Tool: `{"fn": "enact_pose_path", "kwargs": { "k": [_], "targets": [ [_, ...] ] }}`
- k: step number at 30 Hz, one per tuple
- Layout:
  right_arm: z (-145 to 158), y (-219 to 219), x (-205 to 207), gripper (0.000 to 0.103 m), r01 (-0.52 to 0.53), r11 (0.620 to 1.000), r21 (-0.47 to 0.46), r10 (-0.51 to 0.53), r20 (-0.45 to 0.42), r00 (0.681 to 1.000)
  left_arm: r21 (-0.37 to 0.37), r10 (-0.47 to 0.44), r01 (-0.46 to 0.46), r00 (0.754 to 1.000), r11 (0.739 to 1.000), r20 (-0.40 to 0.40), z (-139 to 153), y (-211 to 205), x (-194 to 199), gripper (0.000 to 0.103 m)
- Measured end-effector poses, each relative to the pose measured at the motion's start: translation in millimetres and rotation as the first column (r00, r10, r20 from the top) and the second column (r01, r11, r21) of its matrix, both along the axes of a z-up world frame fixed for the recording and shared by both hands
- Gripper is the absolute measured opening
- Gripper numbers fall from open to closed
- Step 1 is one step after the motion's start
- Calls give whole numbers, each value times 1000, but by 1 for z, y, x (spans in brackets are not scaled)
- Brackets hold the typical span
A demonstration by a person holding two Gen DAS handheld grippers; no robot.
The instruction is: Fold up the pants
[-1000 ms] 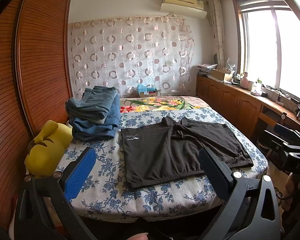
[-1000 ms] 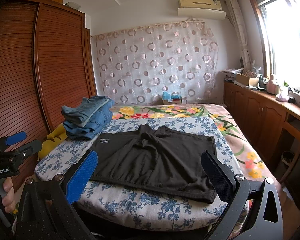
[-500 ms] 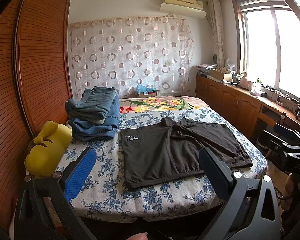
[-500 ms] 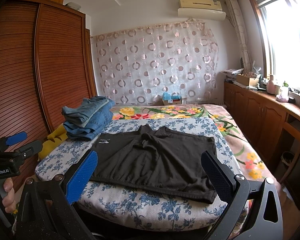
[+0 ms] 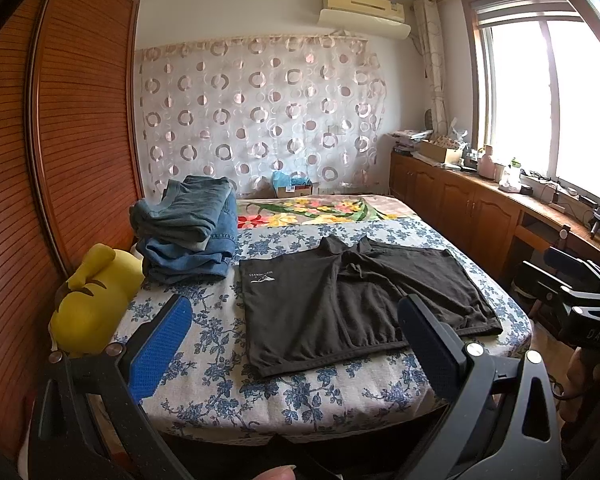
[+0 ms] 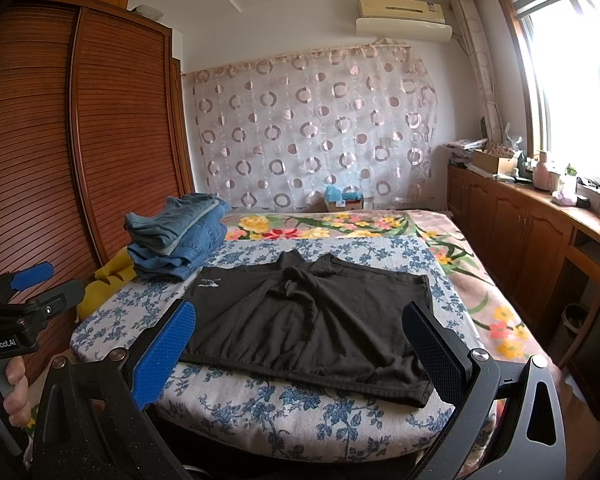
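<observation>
Your way in over the near edge of the bed [image 5: 300, 404] is open, with bare flowered sheet in front of and left of the black pants [image 5: 352, 300]. To the far left, the stack of folded jeans [image 5: 188, 236] sits just beside the pants' corner, with a yellow plush toy [image 5: 92, 304] at the bed's left edge. On the right, the wooden cabinets [image 6: 532, 236] bound a narrow aisle.

Black pants [image 5: 352, 304] on blue-flowered white sheet [image 5: 220, 376].

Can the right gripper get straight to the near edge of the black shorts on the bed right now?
Probably yes. The right gripper is open and holds nothing, and the black shorts lie flat, their near hem facing it. Only bare floral bedspread lies between; the folded jeans sit off to the side.
</observation>
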State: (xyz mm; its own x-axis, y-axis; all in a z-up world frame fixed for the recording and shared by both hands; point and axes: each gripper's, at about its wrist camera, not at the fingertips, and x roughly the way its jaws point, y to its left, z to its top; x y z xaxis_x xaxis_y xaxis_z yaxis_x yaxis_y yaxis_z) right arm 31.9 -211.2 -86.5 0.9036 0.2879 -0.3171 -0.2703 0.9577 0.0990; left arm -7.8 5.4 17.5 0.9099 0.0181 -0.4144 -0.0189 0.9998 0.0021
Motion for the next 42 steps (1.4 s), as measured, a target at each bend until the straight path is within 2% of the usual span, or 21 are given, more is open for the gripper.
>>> {"fn": "enact_pose_path", "kwargs": {
  "k": [27,33,42],
  "targets": [
    [0,0,-1,103,3,1000,-1,-3,4,1000,-1,0,0,1000,1000,1,0,-5,-1,103],
    [-4,-1,0,103,0,1000,-9,0,-3,1000,0,1,-1,999,1000,-34,-4,-17,3,103],
    [-12,-8,10,103,9,1000,-29,-10,-38,999,6,-13,14,995,1000,-103,-32,-15,25,103]
  ]
}}
